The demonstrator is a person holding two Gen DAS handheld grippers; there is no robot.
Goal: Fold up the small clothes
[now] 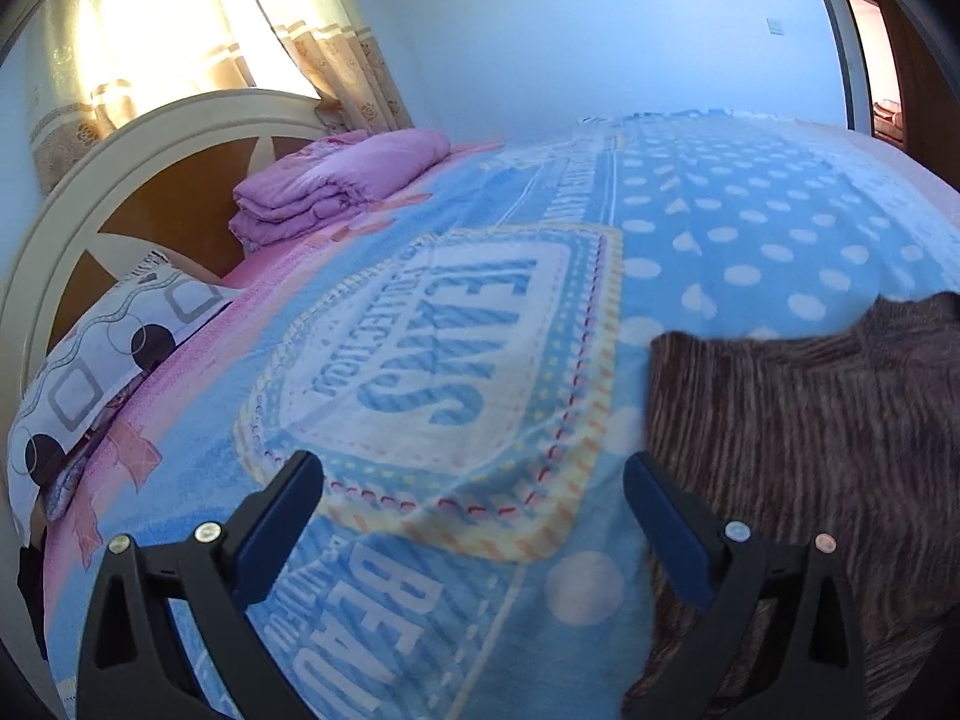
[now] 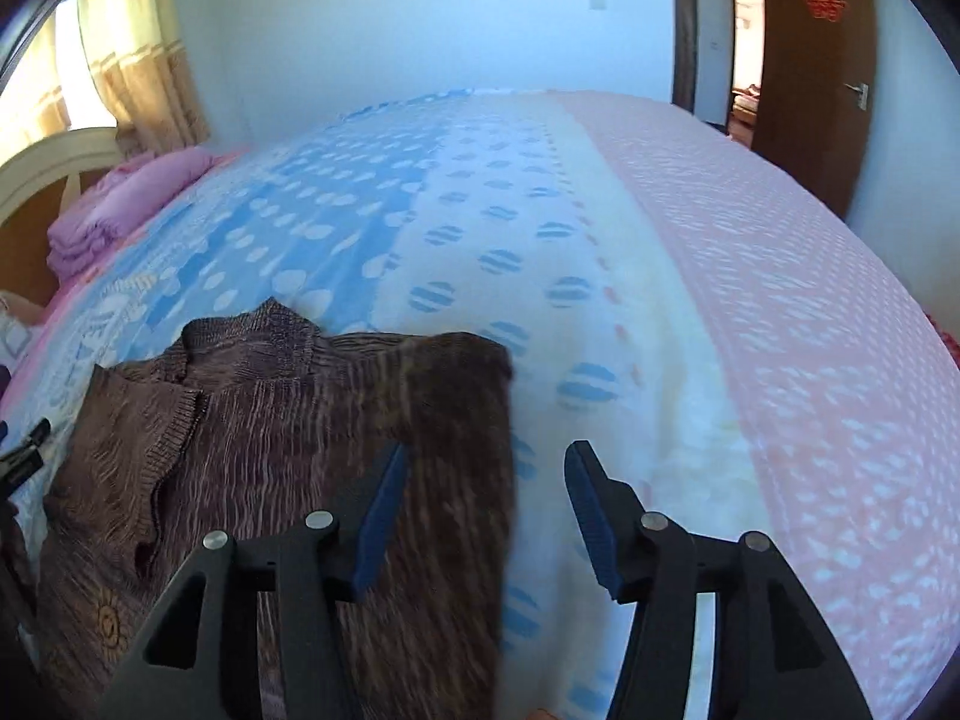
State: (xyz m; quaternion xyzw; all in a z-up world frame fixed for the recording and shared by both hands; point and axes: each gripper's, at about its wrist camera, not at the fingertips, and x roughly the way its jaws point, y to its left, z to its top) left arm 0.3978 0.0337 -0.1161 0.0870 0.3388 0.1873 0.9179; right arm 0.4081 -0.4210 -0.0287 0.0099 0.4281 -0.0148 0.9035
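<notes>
On the blue polka-dot blanket (image 2: pixel 420 228) covering the bed lies a brown knitted sweater (image 2: pixel 270 420), partly folded, with its right edge running between the right gripper's (image 2: pixel 486 480) fingers. That gripper's jaws stand about half open, holding nothing; its left blue pad hangs over the knit, its right one over bare blanket. The left gripper (image 1: pixel 474 492) hangs over the blanket's printed lettering with its jaws spread wide and empty, the sweater's left edge just beside its right finger. Near the cream headboard (image 1: pixel 120 144) sit a folded pink quilt (image 1: pixel 336 180) and a patterned pillow (image 1: pixel 102 360).
</notes>
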